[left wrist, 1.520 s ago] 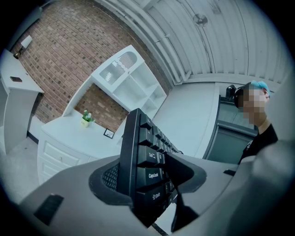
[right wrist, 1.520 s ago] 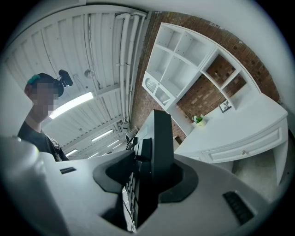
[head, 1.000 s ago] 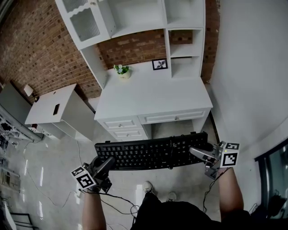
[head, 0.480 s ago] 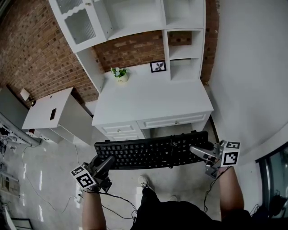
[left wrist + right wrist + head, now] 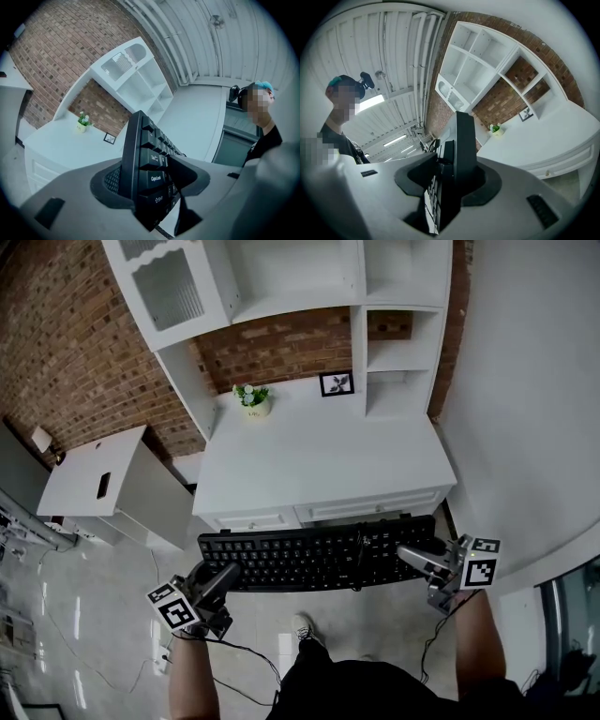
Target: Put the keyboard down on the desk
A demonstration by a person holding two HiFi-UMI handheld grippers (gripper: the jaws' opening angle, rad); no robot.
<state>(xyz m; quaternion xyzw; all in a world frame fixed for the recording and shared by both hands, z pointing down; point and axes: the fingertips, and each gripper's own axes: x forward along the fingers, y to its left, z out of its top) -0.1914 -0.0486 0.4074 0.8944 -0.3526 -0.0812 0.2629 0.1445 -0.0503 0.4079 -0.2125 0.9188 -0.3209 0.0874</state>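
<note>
The black keyboard point(image 5: 319, 557), up in the air at 6 o'clock from the white desk point(image 5: 319, 456), looks light, stiff and a bit slippery, so its short ends are good holds: the left gripper point(image 5: 225, 576) squeezes the 9 o'clock end, the right gripper point(image 5: 412, 557) the 3 o'clock end.

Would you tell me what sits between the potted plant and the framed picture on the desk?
Nothing: in the head view the desk between potted plant and framed picture is bare.
</note>
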